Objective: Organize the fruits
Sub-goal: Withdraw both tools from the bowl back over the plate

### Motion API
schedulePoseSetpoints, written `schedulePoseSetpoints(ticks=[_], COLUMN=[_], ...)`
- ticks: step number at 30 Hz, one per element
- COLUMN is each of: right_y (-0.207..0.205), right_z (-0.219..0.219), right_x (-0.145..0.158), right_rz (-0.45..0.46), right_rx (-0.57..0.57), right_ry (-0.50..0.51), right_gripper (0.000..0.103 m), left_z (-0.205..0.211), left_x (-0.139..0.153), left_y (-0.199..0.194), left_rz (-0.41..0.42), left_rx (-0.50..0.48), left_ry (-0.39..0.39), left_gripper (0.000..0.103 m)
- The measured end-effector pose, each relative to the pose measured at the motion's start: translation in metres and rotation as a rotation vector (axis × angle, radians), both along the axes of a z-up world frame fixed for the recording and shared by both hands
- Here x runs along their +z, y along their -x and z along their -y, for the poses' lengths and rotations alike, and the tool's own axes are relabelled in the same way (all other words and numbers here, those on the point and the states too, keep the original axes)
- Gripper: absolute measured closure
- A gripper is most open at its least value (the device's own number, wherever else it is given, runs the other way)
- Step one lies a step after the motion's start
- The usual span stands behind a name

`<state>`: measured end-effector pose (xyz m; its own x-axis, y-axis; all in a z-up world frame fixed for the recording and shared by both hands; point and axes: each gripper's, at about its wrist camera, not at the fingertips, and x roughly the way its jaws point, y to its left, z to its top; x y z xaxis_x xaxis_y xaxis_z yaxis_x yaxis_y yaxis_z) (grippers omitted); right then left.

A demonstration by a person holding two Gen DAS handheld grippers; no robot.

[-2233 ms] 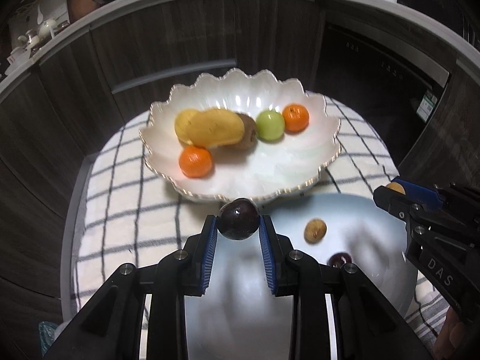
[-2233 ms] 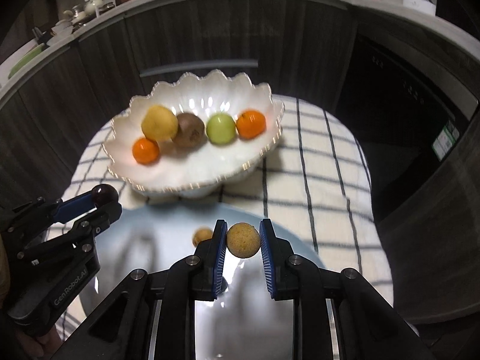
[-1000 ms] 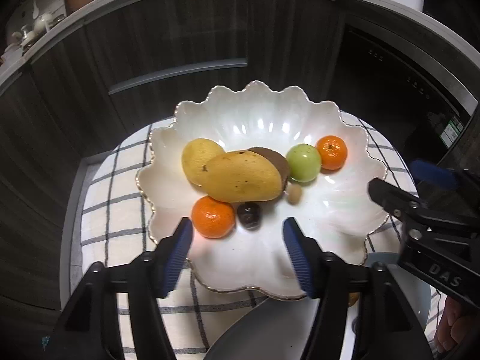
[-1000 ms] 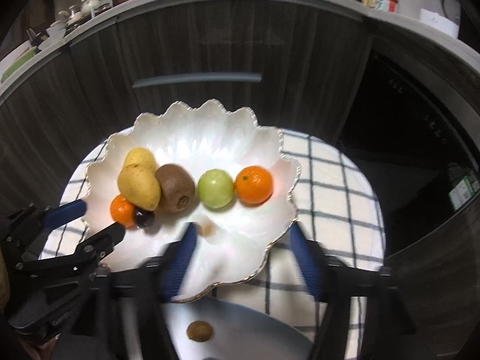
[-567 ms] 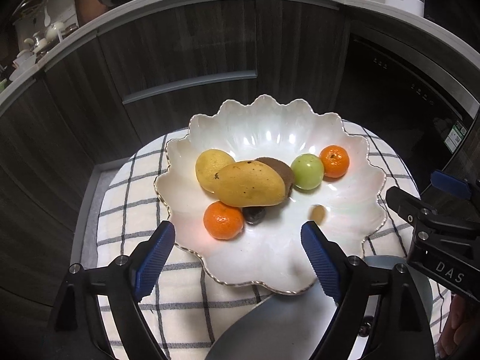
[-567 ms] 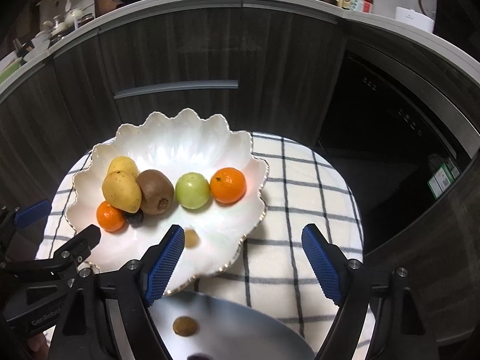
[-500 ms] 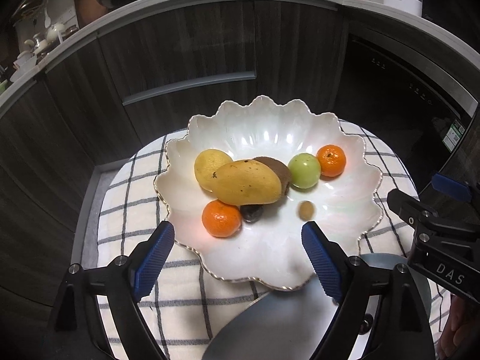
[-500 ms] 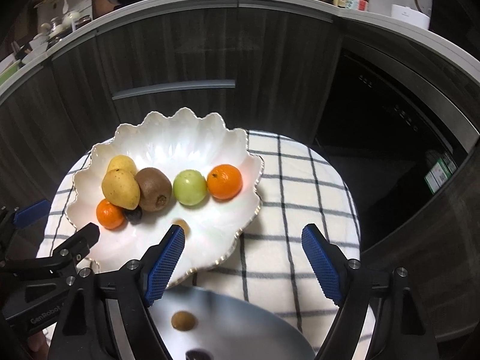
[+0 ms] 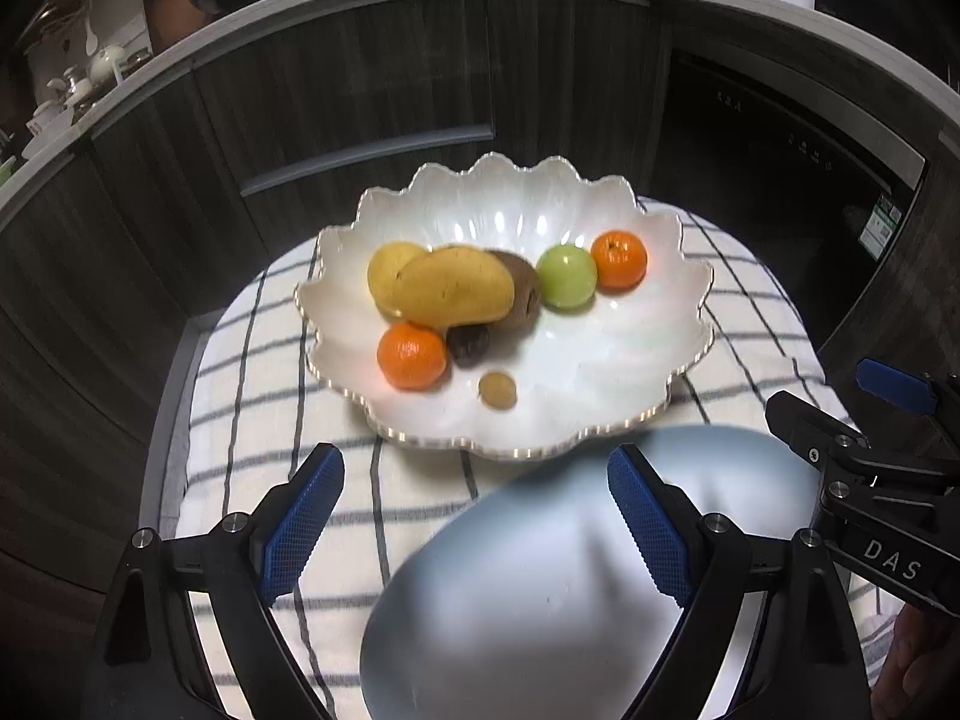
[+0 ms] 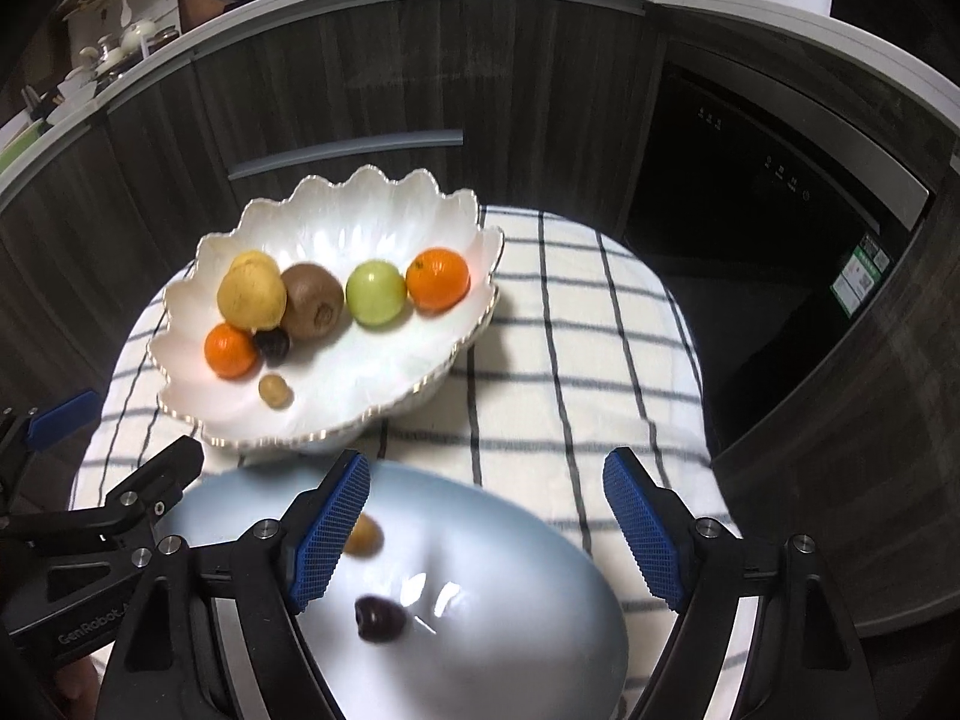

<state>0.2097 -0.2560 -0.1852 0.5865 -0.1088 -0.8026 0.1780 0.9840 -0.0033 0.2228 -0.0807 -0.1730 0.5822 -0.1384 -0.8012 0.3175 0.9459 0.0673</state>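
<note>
1. Step in hand, as I judge it: between transfers. Both my tools are empty and over the near side of the tabletop, above the pale blue plate (image 10: pixel 492 630). The white scalloped bowl (image 9: pixel 672 324) sits beyond it at 12 o'clock.

2. Left tool (image 9: pixel 474 516): jaws spread wide, nothing between the blue pads; plate rim and checked cloth (image 9: pixel 252 372) show through the gap. It points steeply down toward the near rim of the bowl.

3. Right tool (image 10: pixel 486 516): jaws also wide apart, nothing gripped. It tilts down over the plate, bowl at its 11 o'clock.

4. Fruit already in the bowl: mango (image 9: pixel 453 294), kiwi (image 10: pixel 312 300), green apple (image 9: pixel 566 276), two oranges (image 9: pixel 619 260) (image 9: pixel 412 356), a dark plum (image 9: pixel 468 343) and a small tan fruit (image 9: pixel 497 389) at the bowl's 6 o'clock.

5. Left on the plate, in the right wrist view: a small tan fruit (image 10: pixel 363 535) just beside my right tool's left pad, and a dark fruit (image 10: pixel 380 619) nearer me at 6 o'clock.

6. Next move, my reading: drop a tool lower, straddle one small round fruit, close gently. Both look smooth and likely to roll on the glossy plate, so centre the pads first.
</note>
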Motion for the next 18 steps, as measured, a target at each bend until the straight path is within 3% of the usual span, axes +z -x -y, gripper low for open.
schedulePoseSetpoints(ticks=[18], right_y=[0.028], right_z=[-0.026], right_x=[-0.028], right_rz=[-0.05], right_rx=[0.017], right_ry=[-0.016], right_gripper=[0.022], left_z=[-0.034], left_x=[-0.02], left_y=[0.036], left_rz=[-0.002], left_rx=[0.104], left_ry=[-0.028], left_gripper=[0.013])
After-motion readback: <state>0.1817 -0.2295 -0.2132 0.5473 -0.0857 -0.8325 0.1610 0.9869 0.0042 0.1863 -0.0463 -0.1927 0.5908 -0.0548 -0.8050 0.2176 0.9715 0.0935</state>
